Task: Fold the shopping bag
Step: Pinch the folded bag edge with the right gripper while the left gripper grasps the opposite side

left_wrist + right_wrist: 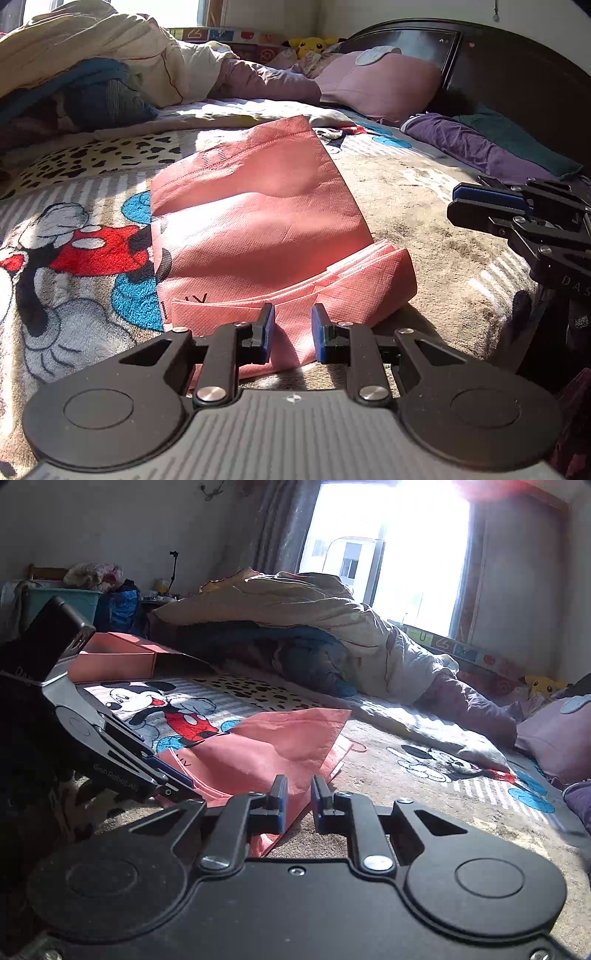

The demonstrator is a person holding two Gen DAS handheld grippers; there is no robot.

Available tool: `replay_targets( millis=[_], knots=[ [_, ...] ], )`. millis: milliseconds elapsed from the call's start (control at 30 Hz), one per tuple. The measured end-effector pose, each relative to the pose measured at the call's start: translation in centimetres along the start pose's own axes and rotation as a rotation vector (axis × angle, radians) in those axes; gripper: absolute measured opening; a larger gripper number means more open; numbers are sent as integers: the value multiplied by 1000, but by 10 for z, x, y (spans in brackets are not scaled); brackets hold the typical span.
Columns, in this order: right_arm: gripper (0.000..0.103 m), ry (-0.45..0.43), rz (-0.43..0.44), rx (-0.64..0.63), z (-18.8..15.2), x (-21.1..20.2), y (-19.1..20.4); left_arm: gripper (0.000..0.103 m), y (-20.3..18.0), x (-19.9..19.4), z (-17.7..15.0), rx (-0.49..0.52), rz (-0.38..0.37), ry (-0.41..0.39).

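In the left wrist view, the far left holds a heaped cream quilt [92, 48] over dark bedding, and below it lies a cartoon-mouse blanket [74, 251] spread across the bed. At the centre the pink shopping bag [258, 206] lies flat on that blanket. Its near end is doubled into a stack of layers. The left gripper [293, 328] has its jaws narrowly set, pinching a ridge of that near edge between the blue pads. Further right and behind are a yellow plush toy [308, 46], a pink pillow [380, 85] and a purple garment [469, 144] against the dark headboard [517, 74], none of which the other camera shows clearly. At the right edge the right gripper [453, 203] hangs above the blanket, clear of the bag, with its fingers drawn together and nothing between them. The right wrist view looks the opposite way. On its far left is a teal bin [59, 598], with an open pink box [114, 657] beside it on the bed; both are hidden from the left camera. Next comes the left gripper seen side-on, its tips on the bag's folded edge. At the centre the bag's loose upper flap stands raised in a peak. In front of it the right gripper's own pads show only a slim gap, and the bag's corner lies behind them rather than in their grasp. To the right, a bright window [388, 554] washes out the wall above the quilt.
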State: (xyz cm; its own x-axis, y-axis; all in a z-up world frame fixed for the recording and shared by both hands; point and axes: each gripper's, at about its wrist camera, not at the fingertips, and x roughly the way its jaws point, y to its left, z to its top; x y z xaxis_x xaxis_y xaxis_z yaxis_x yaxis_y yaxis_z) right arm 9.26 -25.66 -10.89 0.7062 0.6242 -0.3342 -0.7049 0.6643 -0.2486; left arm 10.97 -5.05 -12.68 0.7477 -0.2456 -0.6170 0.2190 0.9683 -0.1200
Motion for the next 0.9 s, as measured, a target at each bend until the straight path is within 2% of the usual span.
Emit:
replay_targets(
  millis=[133,233,433,500,633,767,900],
  knots=[
    [4,66,50,-61,-5,23,17,20,-1,0,0,-12,8,0],
    [0,85,51,16,-6,31,6,20,0,0,0,-25,13,-2],
    [0,70,85,74,1,34,7,20,-4,2,3,-13,25,8],
    [0,97,65,67,-3,42,11,20,-4,2,3,-13,31,4],
    [0,106,66,148,-8,48,2,20,-4,1,2,-13,37,-2],
    [0,154,78,287,-10,57,-11,20,-3,0,2,-7,35,0],
    [0,195,84,372,-11,66,-19,21,-7,0,4,70,35,-13]
  ],
)
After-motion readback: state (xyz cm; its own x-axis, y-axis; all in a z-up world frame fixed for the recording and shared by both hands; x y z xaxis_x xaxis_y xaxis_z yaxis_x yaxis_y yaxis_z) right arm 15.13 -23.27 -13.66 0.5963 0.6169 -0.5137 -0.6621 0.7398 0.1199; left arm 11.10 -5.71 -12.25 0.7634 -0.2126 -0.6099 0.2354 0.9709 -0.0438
